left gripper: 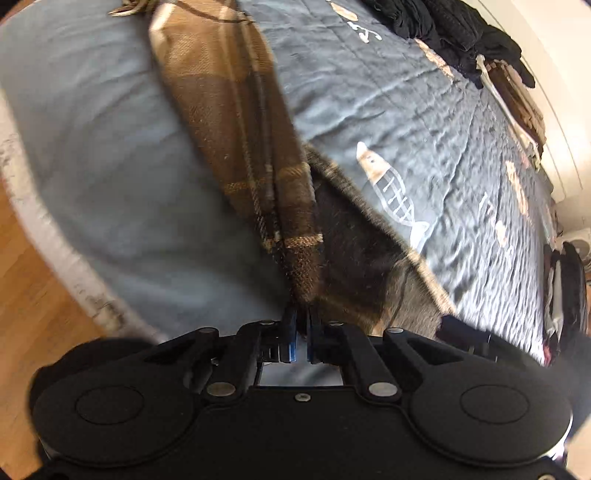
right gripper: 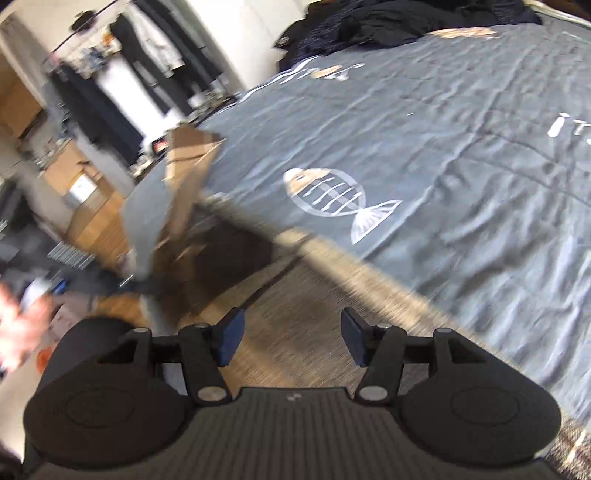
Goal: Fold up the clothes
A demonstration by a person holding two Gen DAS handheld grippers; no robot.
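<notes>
Your left gripper (left gripper: 300, 332) is pressed together on a raised fold of the brown plaid scarf (left gripper: 236, 122) — the cloth runs from its blue pads away across the grey bedspread (left gripper: 424, 110). Your right gripper (right gripper: 291, 338) stands spread, nothing between its fingers, above the scarf's near part lying flat beside the fish print (right gripper: 332, 199). Dark clothes (right gripper: 388, 22) are heaped at the far edge.

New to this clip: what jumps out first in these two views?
The brown plaid scarf, running up the middle of the left wrist view, its near end pinched in the shut left gripper. Next, the fish-skeleton print on the grey bedspread. The right gripper is open over the cloth, holding nothing.
</notes>
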